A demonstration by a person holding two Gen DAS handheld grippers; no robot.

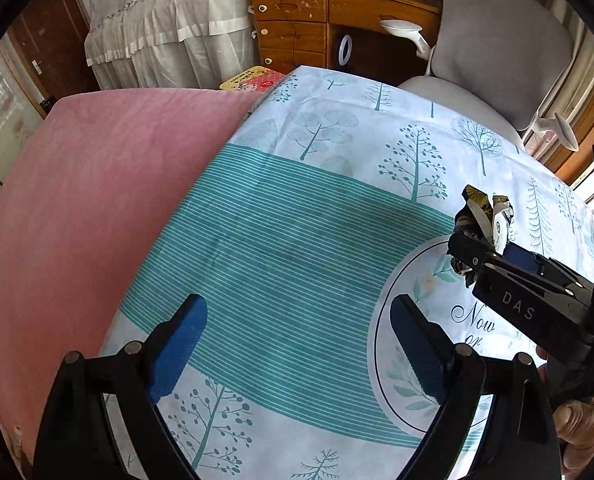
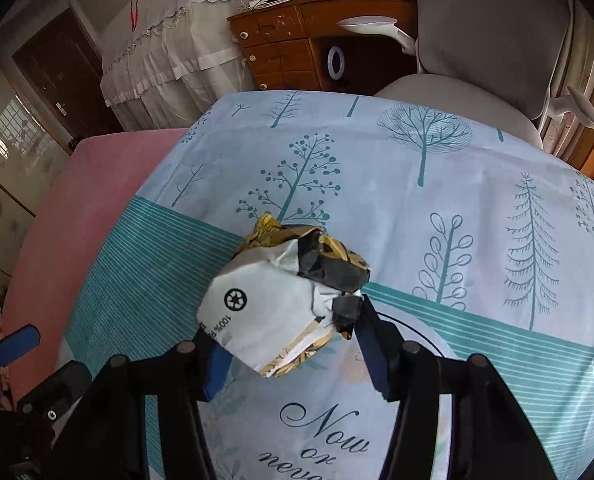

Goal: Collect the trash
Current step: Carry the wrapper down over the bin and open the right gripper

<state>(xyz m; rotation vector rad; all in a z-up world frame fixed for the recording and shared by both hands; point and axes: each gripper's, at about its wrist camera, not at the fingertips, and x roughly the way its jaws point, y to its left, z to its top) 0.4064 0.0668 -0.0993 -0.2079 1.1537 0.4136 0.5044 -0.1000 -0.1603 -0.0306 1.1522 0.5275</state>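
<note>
Item one: a crumpled wrapper point(image 2: 285, 300), white with gold and black print and a recycling mark, sits between the fingers of my right claw point(image 2: 293, 354). Both blue pads press its sides, so I count it grasped. It is over the patterned cloth point(image 1: 297, 220), near the cloth's right side, just above the ring with the script lettering; whether it is lifted clear or touches the fabric I cannot tell from either view.

Item two: my left claw point(image 1: 297, 344) is released, its fingers wide apart with nothing between them, hanging over the teal striped band toward the near edge of the cloth.

Item three: the cloth itself, pale blue with printed trees, covers the surface I work on. A pink blanket point(image 1: 89, 200) adjoins its left edge.

Item four: beyond the far edge, a grey chair point(image 1: 497, 48) and a wooden desk point(image 1: 297, 16) with drawers and clutter on top.
</note>
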